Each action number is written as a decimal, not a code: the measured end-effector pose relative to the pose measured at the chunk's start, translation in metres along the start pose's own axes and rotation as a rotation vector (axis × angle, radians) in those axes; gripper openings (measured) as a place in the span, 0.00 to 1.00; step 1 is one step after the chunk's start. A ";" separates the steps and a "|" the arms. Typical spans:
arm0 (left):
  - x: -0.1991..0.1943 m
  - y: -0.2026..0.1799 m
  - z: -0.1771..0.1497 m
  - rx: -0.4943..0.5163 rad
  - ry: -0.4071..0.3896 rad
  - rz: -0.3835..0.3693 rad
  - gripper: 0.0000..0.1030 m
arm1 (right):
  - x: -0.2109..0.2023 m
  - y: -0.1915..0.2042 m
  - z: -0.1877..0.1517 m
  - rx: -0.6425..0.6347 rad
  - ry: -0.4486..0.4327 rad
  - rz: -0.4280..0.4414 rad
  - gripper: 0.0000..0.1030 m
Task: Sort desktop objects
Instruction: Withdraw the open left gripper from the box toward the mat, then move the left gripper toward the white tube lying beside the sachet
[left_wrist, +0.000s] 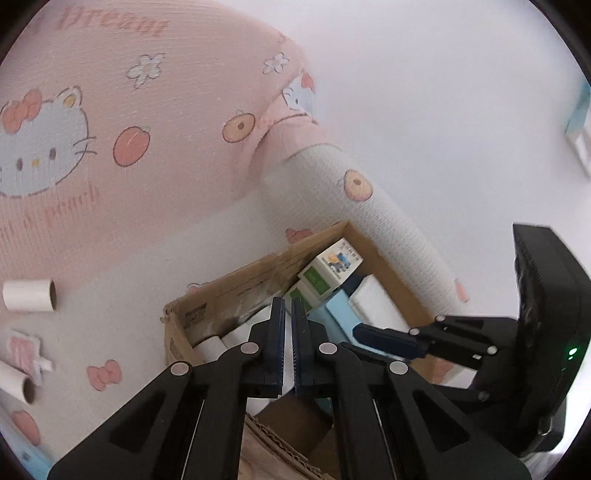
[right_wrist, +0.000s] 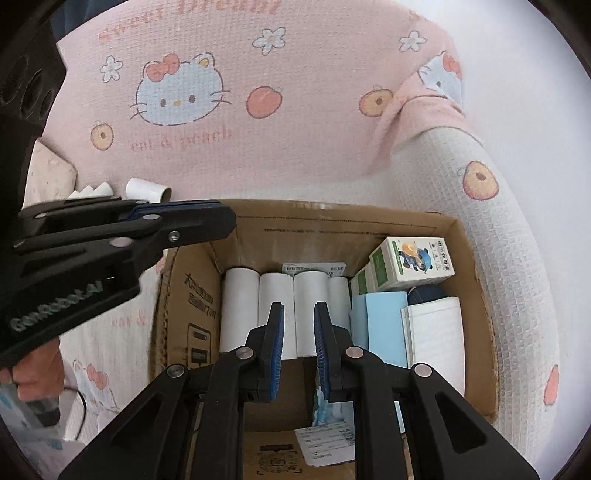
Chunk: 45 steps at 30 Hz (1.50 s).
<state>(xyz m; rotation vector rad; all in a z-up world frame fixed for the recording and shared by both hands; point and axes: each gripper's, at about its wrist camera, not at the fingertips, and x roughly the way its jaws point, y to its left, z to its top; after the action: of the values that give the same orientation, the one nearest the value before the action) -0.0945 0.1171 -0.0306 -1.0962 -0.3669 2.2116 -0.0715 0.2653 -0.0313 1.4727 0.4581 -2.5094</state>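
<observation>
I read "GenRobot.AI" in pale letters along the black body of the left tool (right_wrist: 221, 218). On the pink blanket (right_wrist: 295, 110) behind the cardboard box (right_wrist: 332, 225), "cat & peach" sits under the cat face, with "Sweet Dream" higher up, partly cut off. The box's printing and the small carton (right_wrist: 413, 264) inside it are too small to read.

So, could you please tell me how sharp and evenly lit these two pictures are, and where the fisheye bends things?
Left wrist view: hazy and washed out toward the upper right, the blanket print soft, the cardboard box slanted by the lens. Right wrist view: sharper and evenly lit, the paper rolls crisp, the box's rim bowed, the left gripper slightly blurred at the edge.
</observation>
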 end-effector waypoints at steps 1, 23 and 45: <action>-0.003 0.002 -0.002 -0.002 -0.010 0.008 0.04 | -0.002 0.004 0.000 0.004 -0.007 -0.012 0.12; -0.109 0.134 -0.094 -0.257 -0.176 0.249 0.04 | -0.016 0.161 -0.022 -0.208 -0.201 0.101 0.12; -0.134 0.242 -0.181 -0.584 -0.211 0.386 0.17 | 0.059 0.252 -0.022 -0.292 -0.334 0.429 0.13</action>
<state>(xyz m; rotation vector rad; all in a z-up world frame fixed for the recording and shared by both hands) 0.0078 -0.1593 -0.1809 -1.3137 -1.0164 2.6564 -0.0020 0.0377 -0.1346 0.9070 0.3803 -2.1728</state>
